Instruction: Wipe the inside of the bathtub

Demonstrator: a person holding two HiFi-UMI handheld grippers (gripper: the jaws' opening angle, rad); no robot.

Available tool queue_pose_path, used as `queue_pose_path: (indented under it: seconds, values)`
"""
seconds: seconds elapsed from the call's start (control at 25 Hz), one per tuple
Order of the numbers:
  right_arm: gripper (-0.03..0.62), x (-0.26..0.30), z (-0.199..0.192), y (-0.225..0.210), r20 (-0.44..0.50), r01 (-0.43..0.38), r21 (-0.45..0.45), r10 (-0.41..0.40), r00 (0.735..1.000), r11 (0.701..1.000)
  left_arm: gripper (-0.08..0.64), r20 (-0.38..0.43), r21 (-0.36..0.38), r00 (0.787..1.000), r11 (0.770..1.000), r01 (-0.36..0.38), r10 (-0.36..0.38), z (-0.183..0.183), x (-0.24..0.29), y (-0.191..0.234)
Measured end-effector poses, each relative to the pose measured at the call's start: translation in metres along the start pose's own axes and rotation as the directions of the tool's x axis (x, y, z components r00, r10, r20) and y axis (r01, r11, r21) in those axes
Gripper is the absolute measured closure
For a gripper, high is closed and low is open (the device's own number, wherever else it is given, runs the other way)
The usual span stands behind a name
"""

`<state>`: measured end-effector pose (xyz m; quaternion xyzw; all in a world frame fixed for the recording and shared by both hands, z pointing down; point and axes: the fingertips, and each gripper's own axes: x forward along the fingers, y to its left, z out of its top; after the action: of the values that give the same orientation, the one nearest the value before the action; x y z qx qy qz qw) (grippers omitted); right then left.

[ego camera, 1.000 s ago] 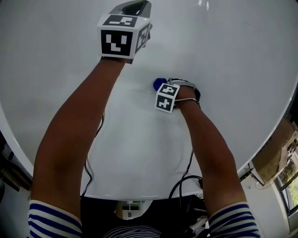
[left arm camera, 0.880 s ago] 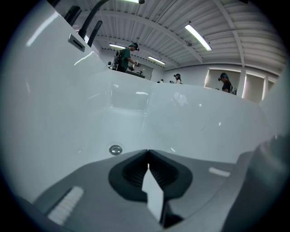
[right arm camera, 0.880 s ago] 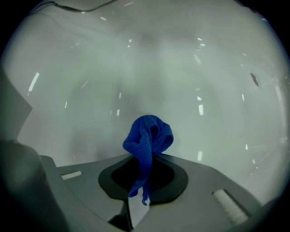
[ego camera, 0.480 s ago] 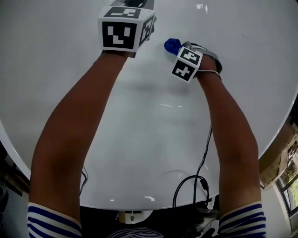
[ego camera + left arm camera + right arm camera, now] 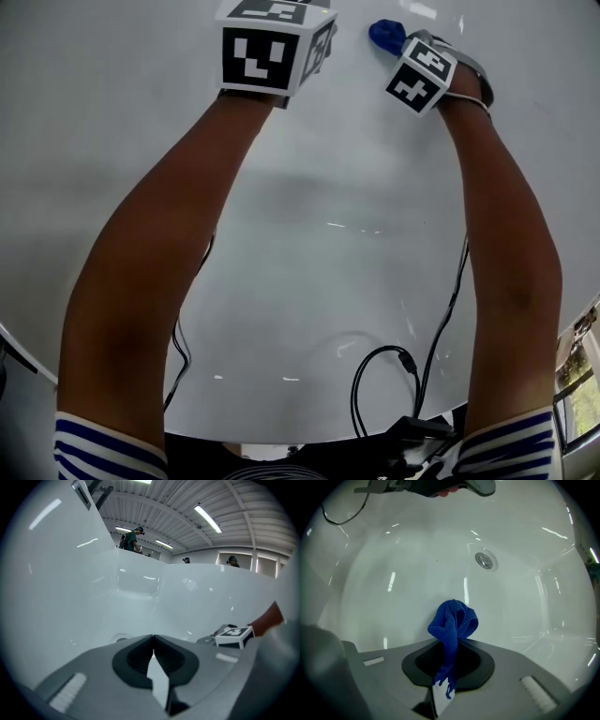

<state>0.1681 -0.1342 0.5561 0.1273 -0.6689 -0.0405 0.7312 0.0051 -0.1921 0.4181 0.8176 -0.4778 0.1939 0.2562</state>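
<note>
Two grippers work in one white bathtub [image 5: 379,588]. The left gripper [image 5: 152,640] has its fingers closed together on nothing. The right gripper [image 5: 451,645] clamps its fingers on the single blue knitted cloth [image 5: 453,620], on the near side of the one drain [image 5: 484,560]. The cloth looks soft, light and floppy, and is probably best held mid-bunch.

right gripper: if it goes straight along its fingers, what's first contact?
Likely the bathtub inner wall, with the blue cloth pinched in the right gripper touching first. The drain sits up and right of that line. How near the wall is, I can't tell.
</note>
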Motion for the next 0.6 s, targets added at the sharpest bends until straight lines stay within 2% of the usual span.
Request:
queue_pose_path:
  seconds: [0.12, 0.28, 0.6]
  values:
    - [0.538, 0.004, 0.007, -0.008, -0.003, 0.012, -0.014, -0.012, 1.000, 1.000, 0.557, 0.008, -0.002, 1.000, 1.000, -0.004, 0.004, -0.004, -0.002, 0.002]
    - [0.540, 0.002, 0.011, -0.004, -0.010, -0.013, -0.033, 0.013, 1.000, 0.999, 0.557, -0.001, -0.003, 1.000, 1.000, -0.003, 0.003, -0.012, -0.005, 0.002]
    - [0.540, 0.008, 0.006, 0.068, -0.043, -0.084, -0.067, 0.081, 0.996, 0.994, 0.557, -0.020, -0.018, 1.000, 1.000, 0.005, -0.005, -0.022, -0.005, -0.009]
